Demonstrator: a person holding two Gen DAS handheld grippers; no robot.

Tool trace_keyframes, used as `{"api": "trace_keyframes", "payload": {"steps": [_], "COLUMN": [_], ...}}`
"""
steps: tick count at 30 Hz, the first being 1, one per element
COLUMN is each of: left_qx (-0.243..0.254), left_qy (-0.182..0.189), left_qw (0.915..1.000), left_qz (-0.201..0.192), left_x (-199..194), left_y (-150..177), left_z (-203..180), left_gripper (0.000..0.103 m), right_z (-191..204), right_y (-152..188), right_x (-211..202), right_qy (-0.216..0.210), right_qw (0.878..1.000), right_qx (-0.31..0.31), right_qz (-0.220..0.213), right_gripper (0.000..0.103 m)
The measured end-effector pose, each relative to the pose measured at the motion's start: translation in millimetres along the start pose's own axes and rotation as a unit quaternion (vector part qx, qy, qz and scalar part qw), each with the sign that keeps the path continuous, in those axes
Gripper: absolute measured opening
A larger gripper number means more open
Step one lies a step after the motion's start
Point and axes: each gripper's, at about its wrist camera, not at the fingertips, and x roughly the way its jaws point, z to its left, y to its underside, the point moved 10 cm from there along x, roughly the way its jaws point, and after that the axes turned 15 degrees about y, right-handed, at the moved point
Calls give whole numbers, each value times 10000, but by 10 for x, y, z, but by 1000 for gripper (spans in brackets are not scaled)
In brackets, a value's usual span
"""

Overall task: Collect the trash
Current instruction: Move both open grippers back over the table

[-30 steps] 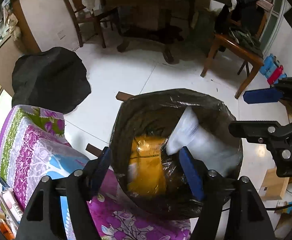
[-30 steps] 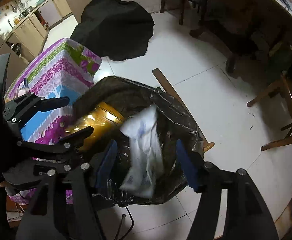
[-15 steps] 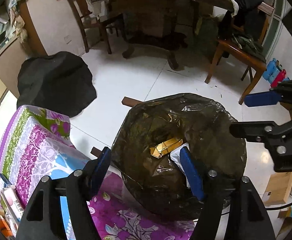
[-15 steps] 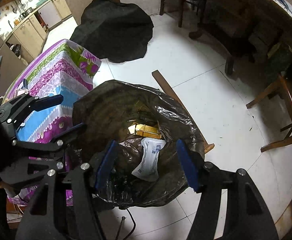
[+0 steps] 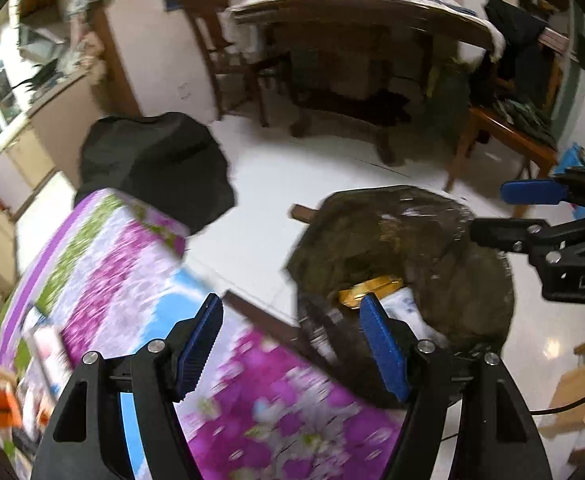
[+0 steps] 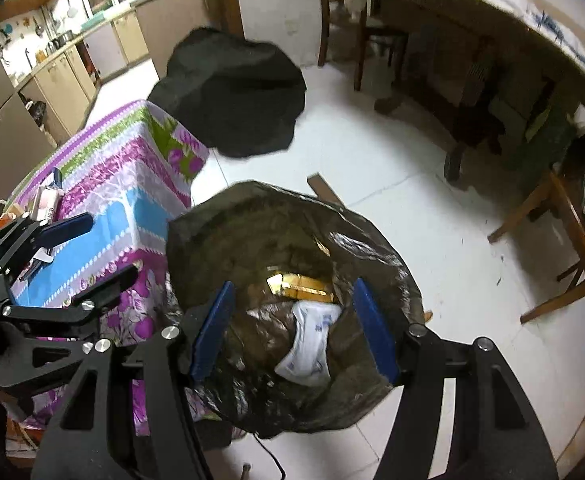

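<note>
A bin lined with a dark trash bag (image 6: 292,240) stands on the white floor beside the low table; it also shows in the left wrist view (image 5: 412,248). Inside lie a gold packet (image 6: 304,284) and a white printed wrapper (image 6: 312,344); both show in the left wrist view, the gold packet (image 5: 368,288) above the white wrapper (image 5: 408,308). My right gripper (image 6: 292,332) is open and empty above the bag's mouth. My left gripper (image 5: 292,344) is open and empty over the table's edge, left of the bag.
A low table with a purple floral cloth (image 6: 104,184) stands left of the bin, with small items at its far end (image 6: 44,204). A black bag (image 6: 232,92) lies on the floor behind. A dining table (image 5: 364,20) and wooden chairs (image 5: 504,136) stand beyond.
The gold packet and white wrapper have dropped from the bag's mouth to its bottom. My left gripper has swung left over the floral table. Both cameras have risen a little.
</note>
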Motion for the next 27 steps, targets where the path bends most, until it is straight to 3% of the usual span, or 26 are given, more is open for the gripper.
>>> {"api": "trace_keyframes", "payload": {"steps": [8, 16, 23, 27], "left_qx": [-567, -1208, -1700, -2103], "left_qy": [-956, -1680, -2234, -2338], "left_qw": [9929, 9747, 9533, 9429], "left_qz": [-424, -848, -1119, -1102], "left_x": [-540, -1147, -1706, -1955], "left_y": [494, 1052, 1640, 2055], "left_z": [576, 1120, 1508, 1774], "left_gripper": [74, 77, 78, 78], "right_z": [411, 944, 1539, 1932], "right_y": [-62, -131, -49, 67], "right_x": [-312, -652, -717, -741], "right_qy": [221, 62, -314, -620], "right_qw": [9943, 9801, 9769, 9759], "right_qx": [-105, -143, -352, -613], "right_qz": [-1034, -1981, -2084, -2003], "right_gripper": [60, 60, 60, 60]}}
